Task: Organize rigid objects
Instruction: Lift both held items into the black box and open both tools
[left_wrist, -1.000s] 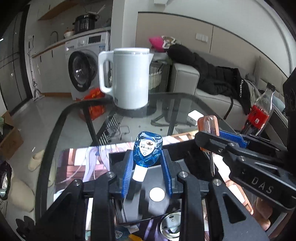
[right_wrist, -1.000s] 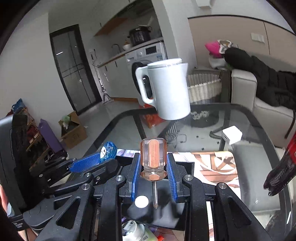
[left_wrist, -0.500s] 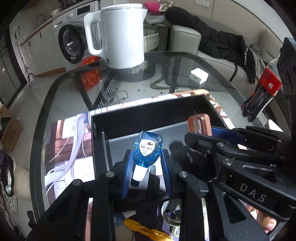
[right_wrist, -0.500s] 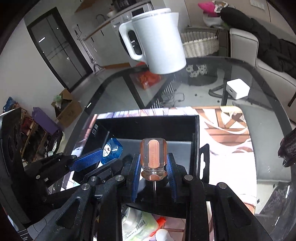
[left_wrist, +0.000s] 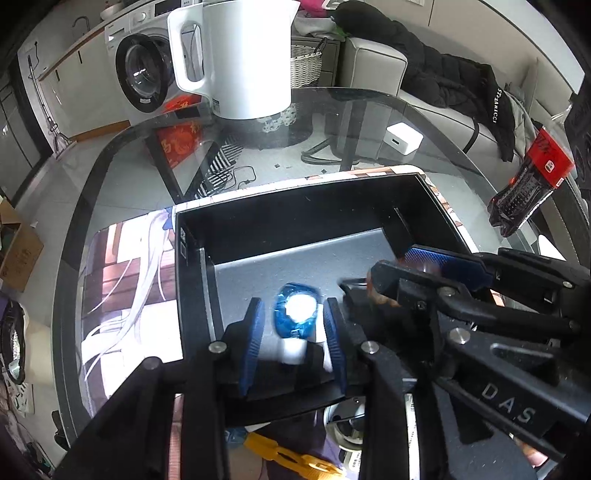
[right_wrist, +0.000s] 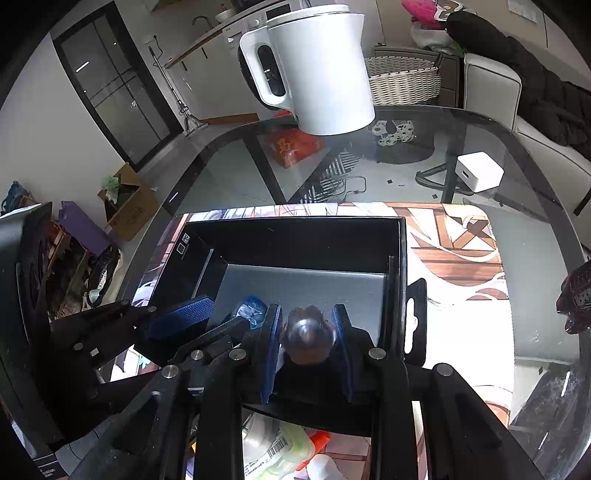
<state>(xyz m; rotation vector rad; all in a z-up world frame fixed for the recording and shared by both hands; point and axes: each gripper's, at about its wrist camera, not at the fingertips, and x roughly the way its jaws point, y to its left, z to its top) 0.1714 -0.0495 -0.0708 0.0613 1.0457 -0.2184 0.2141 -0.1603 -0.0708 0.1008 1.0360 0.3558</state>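
Observation:
An open black box (left_wrist: 317, 218) with a grey floor lies on a printed mat on the glass table; it also shows in the right wrist view (right_wrist: 295, 236). My left gripper (left_wrist: 293, 328) is shut on a small blue-capped bottle (left_wrist: 295, 314), tipped down over the box floor. My right gripper (right_wrist: 306, 336) is shut on a screwdriver with a clear orange handle (right_wrist: 306, 338), also held over the box, right beside the left gripper. The bottle's blue cap shows in the right wrist view (right_wrist: 251, 312).
A white kettle (left_wrist: 243, 55) stands at the table's far side. A white charger block (left_wrist: 404, 138) lies on the glass and a cola bottle (left_wrist: 532, 177) stands at the right. Loose items, one yellow (left_wrist: 291, 458), lie on the mat in front of the box.
Both grippers have tilted downward and moved forward over the box, lowering the bottle and the screwdriver toward its floor. Both remain shut on their objects.

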